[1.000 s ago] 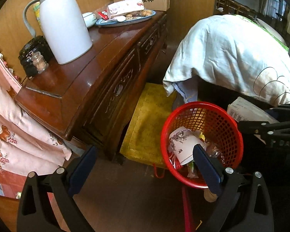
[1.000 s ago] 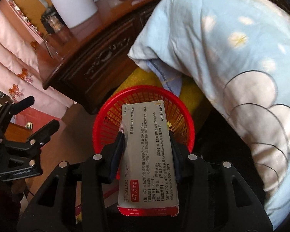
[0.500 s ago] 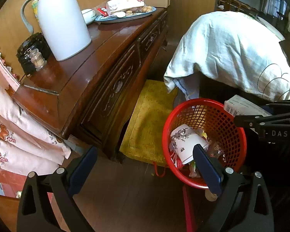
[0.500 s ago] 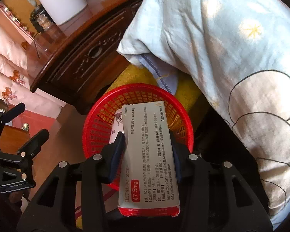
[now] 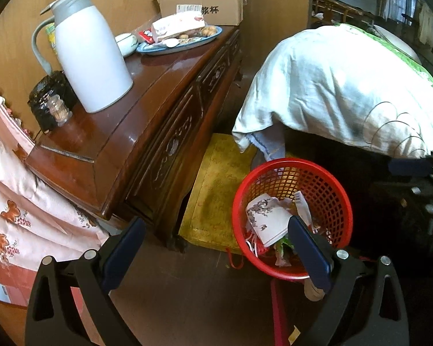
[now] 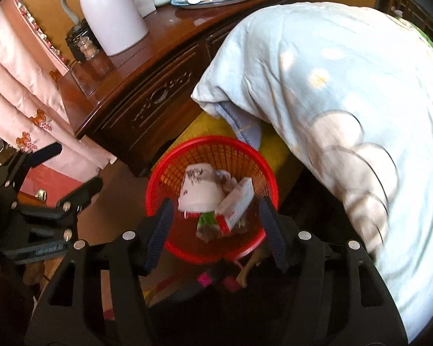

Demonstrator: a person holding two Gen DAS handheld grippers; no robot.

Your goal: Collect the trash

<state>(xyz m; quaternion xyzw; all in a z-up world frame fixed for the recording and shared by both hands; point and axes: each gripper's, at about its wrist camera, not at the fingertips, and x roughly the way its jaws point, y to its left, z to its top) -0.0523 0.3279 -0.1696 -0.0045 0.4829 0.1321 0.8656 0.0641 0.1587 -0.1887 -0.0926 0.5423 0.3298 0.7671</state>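
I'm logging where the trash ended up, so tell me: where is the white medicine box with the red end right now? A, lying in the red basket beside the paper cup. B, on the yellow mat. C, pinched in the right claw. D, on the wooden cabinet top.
A: the medicine box lies inside the red basket against the paper cup, and the right claw stands open above it, holding nothing.

From my left wrist view, the right gripper (image 5: 418, 170) is a dark smear cut by the frame edge; I can't read its jaws there. The left finger (image 5: 309, 250) covers part of the red basket (image 5: 288, 164). Medicine box (image 6: 236, 201) print is too blurred to read. The quilt (image 6: 346, 101) hides what's beneath it. Carton (image 5: 200, 5) top is cropped.
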